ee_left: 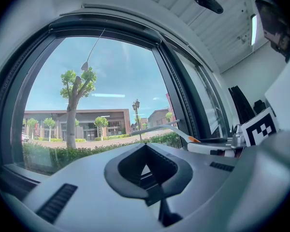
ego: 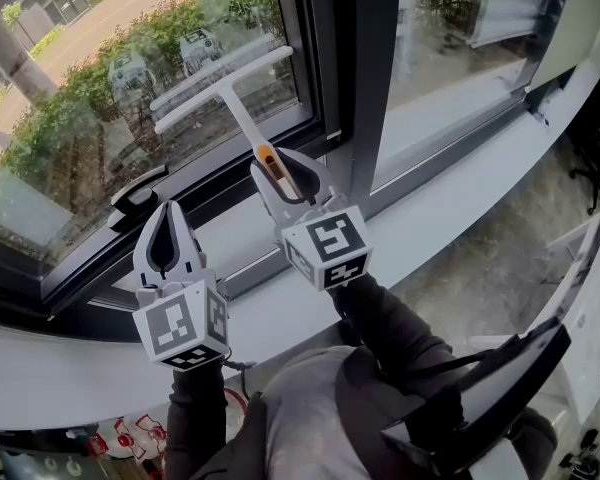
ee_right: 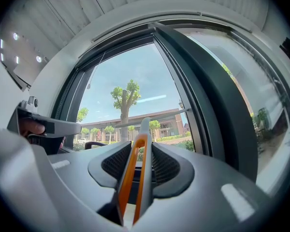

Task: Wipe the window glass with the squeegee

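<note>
Right tongs (ego: 283, 173) clamp the squeegee (ego: 225, 88) handle, its blade at the window glass (ego: 80, 118). Left tongs (ego: 168, 213), closed and empty, hover over the white sill (ego: 460, 168).

Open glass (ego: 80, 138) lay left of the squeegee (ego: 220, 86). Dark mullion (ego: 365, 78) stood just right of its blade, blocking that side; black window handle (ego: 137, 196) jutted from the lower frame near the left gripper (ego: 168, 208). White sill (ego: 450, 183) ran bare rightward.

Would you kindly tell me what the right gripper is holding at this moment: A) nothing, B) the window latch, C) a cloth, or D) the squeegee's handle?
D: the right gripper is shut on the squeegee, whose orange-striped handle sits between the jaws.
</note>
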